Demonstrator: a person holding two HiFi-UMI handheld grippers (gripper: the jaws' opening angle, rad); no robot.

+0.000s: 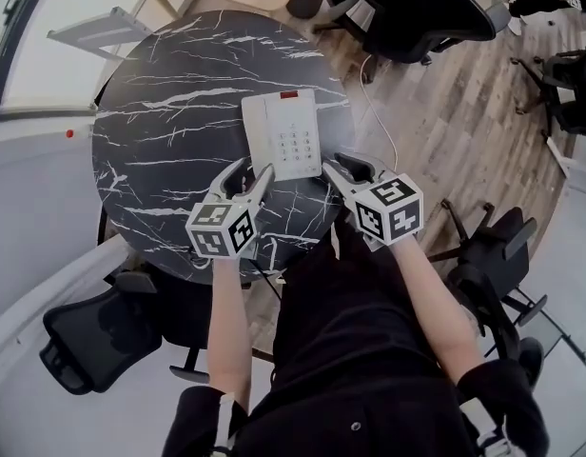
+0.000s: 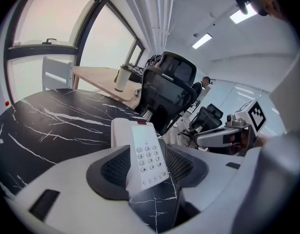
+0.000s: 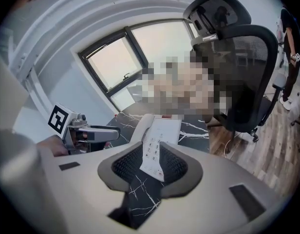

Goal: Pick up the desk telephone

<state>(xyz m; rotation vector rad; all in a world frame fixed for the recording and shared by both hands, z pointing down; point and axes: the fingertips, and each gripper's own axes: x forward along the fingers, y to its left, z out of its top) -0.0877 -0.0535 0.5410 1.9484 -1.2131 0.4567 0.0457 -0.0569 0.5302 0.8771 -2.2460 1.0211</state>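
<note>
Two units flank telephone (image 1: 283,133) on counter (image 1: 160,112): left gripper (image 1: 253,171) at its near-left corner, right gripper (image 1: 342,165) near-right. Both jaws part-open, nothing gripped.

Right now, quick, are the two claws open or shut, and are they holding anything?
Left gripper: open, holding nothing.
Right gripper: open, holding nothing; the phone lies just ahead.
</note>
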